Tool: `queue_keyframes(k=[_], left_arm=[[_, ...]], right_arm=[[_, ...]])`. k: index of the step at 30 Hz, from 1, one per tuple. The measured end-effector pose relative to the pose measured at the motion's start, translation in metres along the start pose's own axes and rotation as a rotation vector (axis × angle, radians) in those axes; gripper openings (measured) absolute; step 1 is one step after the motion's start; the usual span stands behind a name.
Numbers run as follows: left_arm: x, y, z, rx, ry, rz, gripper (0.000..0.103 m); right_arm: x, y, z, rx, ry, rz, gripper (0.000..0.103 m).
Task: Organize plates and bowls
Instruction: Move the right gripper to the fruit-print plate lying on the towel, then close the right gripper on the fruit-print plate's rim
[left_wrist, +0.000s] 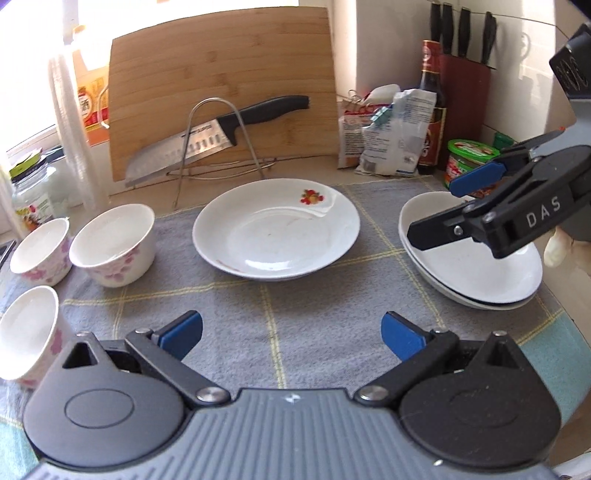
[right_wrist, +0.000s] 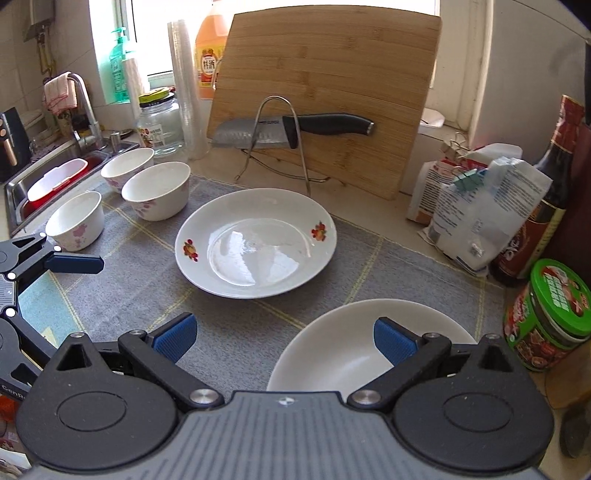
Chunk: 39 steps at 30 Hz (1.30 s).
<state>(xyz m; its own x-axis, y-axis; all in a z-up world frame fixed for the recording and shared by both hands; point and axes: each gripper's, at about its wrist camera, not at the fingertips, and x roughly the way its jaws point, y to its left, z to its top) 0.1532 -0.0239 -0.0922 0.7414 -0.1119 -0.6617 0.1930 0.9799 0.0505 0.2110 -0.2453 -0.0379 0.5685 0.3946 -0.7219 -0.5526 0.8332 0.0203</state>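
A white plate with fruit prints (left_wrist: 277, 236) (right_wrist: 255, 242) lies alone in the middle of the grey checked cloth (left_wrist: 236, 332). To its right is a stack of plain white plates (left_wrist: 476, 273) (right_wrist: 354, 354). My right gripper (left_wrist: 443, 206) (right_wrist: 284, 336) hangs open just over the stack's left rim, holding nothing. Three white bowls with pink flowers (left_wrist: 114, 243) (left_wrist: 42, 251) (left_wrist: 26, 328) stand separately on the left, also in the right wrist view (right_wrist: 157, 190) (right_wrist: 127, 168) (right_wrist: 75, 219). My left gripper (left_wrist: 291, 332) is open above the cloth, short of the fruit plate, with one blue pad (right_wrist: 74, 264) showing beside the nearest bowl.
A bamboo cutting board (left_wrist: 221, 85) leans at the back, with a knife (left_wrist: 207, 140) on a wire rack (right_wrist: 280, 144). Food bags (right_wrist: 480, 214), a dark bottle (right_wrist: 546, 206) and a green-lidded jar (right_wrist: 554, 314) crowd the right. A glass jar (right_wrist: 159, 125) and sink (right_wrist: 55, 177) lie left.
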Motion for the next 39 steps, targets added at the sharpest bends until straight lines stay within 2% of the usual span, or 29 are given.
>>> queue_keyframes(k=[4,8,22,34,39], left_arm=[[0.001,0.008,-0.004,-0.013,0.020,0.037,0.102],[0.014,0.015,-0.002,-0.005,0.036,0.038,0.102],[0.059,0.032,0.007,0.075,0.034,-0.069,0.102],[0.095,0.046,0.005,0.059,0.089,-0.126,0.102],[0.102,0.046,0.010,0.070,0.069,-0.139,0.102]], right_arm=[[0.011,0.003,0.007,0.006,0.006,0.042,0.103],[0.024,0.005,0.012,0.019,0.021,0.048,0.103],[0.045,0.011,0.025,0.089,0.063,-0.063,0.103],[0.071,0.005,0.035,0.120,0.122,-0.037,0.103],[0.087,-0.002,0.043,0.108,0.156,-0.006,0.103]])
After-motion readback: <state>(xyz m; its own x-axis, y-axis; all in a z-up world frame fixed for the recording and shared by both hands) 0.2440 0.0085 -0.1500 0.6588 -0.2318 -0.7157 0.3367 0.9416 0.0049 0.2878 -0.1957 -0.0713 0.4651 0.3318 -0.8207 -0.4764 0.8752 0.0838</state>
